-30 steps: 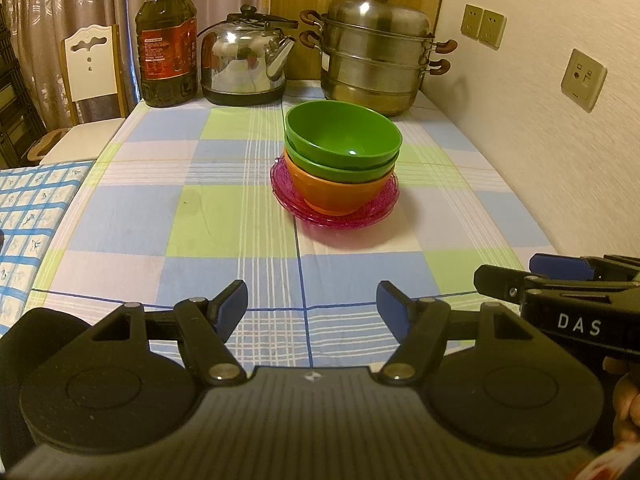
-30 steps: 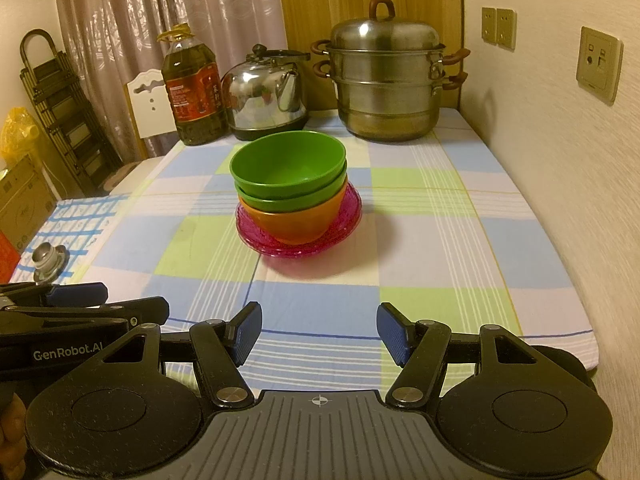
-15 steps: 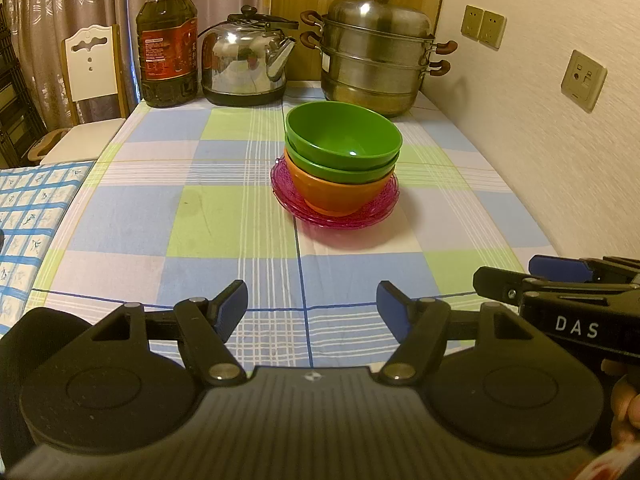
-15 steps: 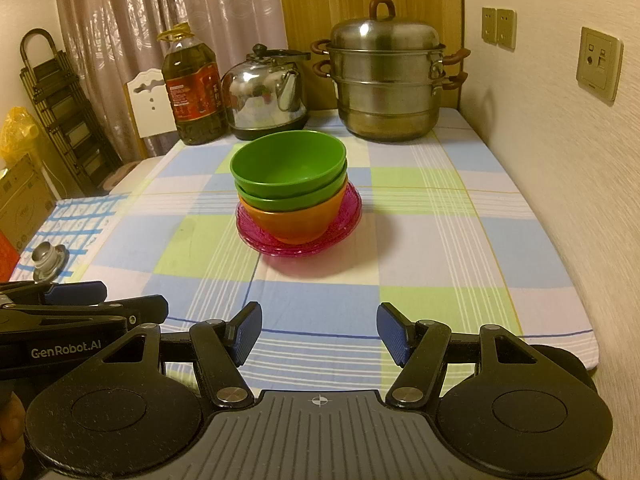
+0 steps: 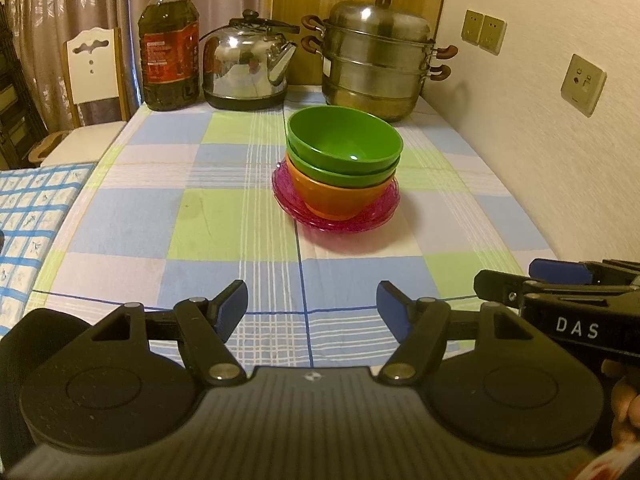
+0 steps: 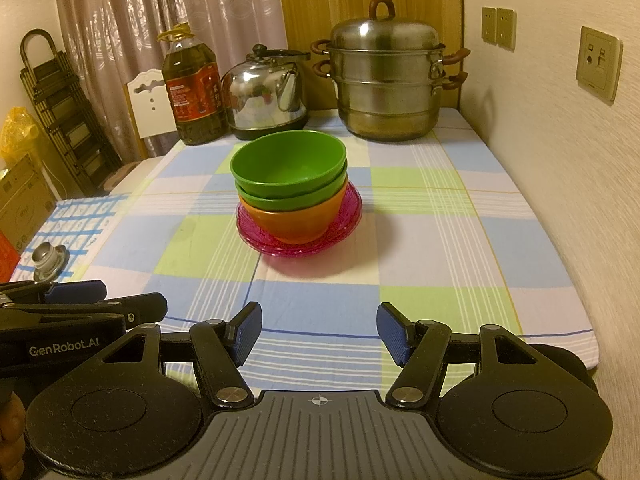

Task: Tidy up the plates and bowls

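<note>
Two green bowls (image 5: pixel 344 146) (image 6: pixel 288 164) are nested in an orange bowl (image 5: pixel 336 198) (image 6: pixel 298 222), and the stack stands on pink glass plates (image 5: pixel 376 216) (image 6: pixel 344 216) in the middle of the checked tablecloth. My left gripper (image 5: pixel 312 306) is open and empty above the table's near edge, well short of the stack. My right gripper (image 6: pixel 318 328) is open and empty, also near the front edge. Each gripper shows at the side of the other's view, the right gripper (image 5: pixel 560 280) and the left gripper (image 6: pixel 80 300).
At the back stand an oil bottle (image 5: pixel 168 44) (image 6: pixel 194 88), a steel kettle (image 5: pixel 248 68) (image 6: pixel 264 96) and a steel steamer pot (image 5: pixel 378 54) (image 6: pixel 386 72). A wall with sockets (image 6: pixel 598 64) runs along the right. A chair (image 5: pixel 94 68) and a second checked surface (image 5: pixel 28 208) lie left.
</note>
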Demonstrator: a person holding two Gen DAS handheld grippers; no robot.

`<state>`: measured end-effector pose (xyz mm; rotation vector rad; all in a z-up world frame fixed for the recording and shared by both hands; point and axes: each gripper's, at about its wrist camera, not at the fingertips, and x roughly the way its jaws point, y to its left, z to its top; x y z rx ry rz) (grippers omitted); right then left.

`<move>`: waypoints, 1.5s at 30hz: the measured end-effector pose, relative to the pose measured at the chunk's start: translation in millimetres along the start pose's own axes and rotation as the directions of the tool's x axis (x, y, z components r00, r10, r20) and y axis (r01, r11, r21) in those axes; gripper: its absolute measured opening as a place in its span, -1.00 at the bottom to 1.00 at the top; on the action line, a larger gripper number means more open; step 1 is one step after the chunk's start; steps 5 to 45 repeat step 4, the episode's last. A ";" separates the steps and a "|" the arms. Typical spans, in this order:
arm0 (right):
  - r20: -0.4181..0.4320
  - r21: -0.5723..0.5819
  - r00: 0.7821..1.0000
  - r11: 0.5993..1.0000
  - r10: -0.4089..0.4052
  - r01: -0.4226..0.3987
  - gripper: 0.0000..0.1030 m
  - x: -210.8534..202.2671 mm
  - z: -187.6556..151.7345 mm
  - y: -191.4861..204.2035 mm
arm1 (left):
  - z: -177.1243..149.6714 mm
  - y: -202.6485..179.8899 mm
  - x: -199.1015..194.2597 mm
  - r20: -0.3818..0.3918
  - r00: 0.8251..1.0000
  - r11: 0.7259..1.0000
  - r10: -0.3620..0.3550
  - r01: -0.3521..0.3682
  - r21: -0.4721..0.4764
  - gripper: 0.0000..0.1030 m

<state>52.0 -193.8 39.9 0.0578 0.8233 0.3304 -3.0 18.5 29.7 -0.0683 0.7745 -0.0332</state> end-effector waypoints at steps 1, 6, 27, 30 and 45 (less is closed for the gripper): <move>0.000 0.000 1.000 1.000 0.000 0.000 0.24 0.0 -0.1 0.0 | -0.8 -0.8 -0.1 0.003 1.000 1.000 0.001 -0.001 -0.002 0.34; -0.001 0.000 1.000 1.000 0.000 0.000 0.24 0.0 -0.3 0.2 | -0.5 0.4 0.7 0.002 1.000 1.000 0.002 -0.002 -0.011 0.34; -0.001 0.000 1.000 1.000 0.000 0.000 0.24 0.0 -0.3 0.2 | -0.5 0.4 0.7 0.002 1.000 1.000 0.002 -0.002 -0.011 0.34; -0.001 0.000 1.000 1.000 0.000 0.000 0.24 0.0 -0.3 0.2 | -0.5 0.4 0.7 0.002 1.000 1.000 0.002 -0.002 -0.011 0.34; -0.001 0.000 1.000 1.000 0.000 0.000 0.24 0.0 -0.3 0.2 | -0.5 0.4 0.7 0.002 1.000 1.000 0.002 -0.002 -0.011 0.34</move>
